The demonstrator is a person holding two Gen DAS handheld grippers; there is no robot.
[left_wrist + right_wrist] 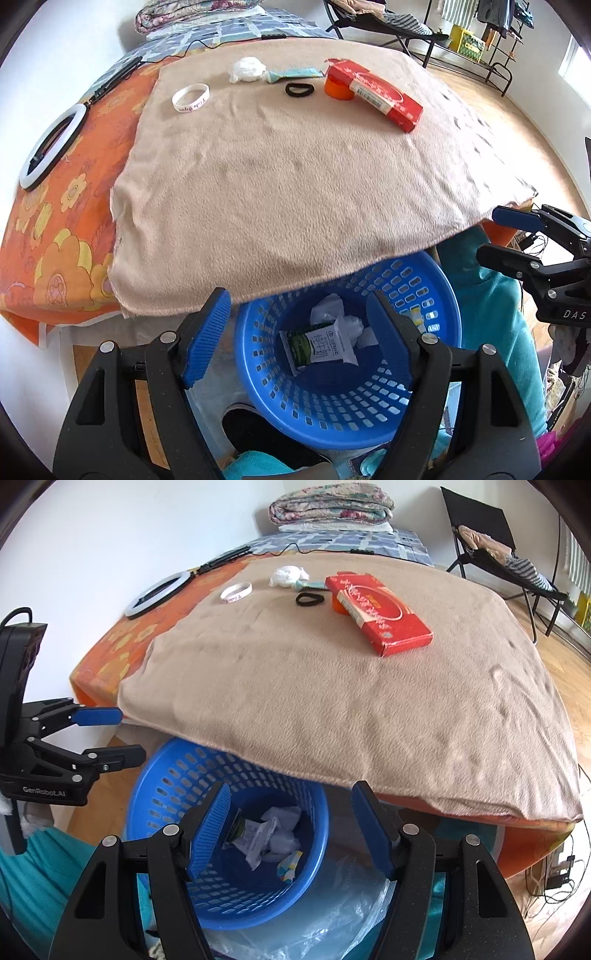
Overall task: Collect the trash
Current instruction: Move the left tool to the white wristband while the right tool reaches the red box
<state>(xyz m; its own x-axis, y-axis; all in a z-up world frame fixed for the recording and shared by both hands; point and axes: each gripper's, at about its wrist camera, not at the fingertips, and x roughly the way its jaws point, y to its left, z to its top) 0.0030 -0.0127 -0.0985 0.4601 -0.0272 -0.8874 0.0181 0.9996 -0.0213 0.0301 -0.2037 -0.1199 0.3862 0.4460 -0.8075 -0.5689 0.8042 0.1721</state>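
Note:
A blue perforated basket (436, 288) (162, 782) stands on the floor below the bed's near edge. It holds a milk carton (321, 347) (255, 834) and crumpled white paper (328, 306) (282, 818). On the beige blanket (295, 177) (351, 686) far side lie a crumpled tissue (246, 69) (286, 575), a teal wrapper (295, 74) (312, 585), a red box (376, 94) (380, 613), an orange cap (338, 88) (338, 605), a black hair tie (298, 89) (309, 599) and a white wristband (191, 98) (236, 592). My left gripper (299, 325) (129, 734) and right gripper (291, 823) (487, 236) hover open and empty above the basket.
An orange flowered sheet (62, 229) with a ring light (51, 144) (159, 596) lies left. A folded quilt (330, 504) sits at the bed's far end. A black chair (487, 542) stands right on the wooden floor. A clear plastic bag (332, 915) lies by the basket.

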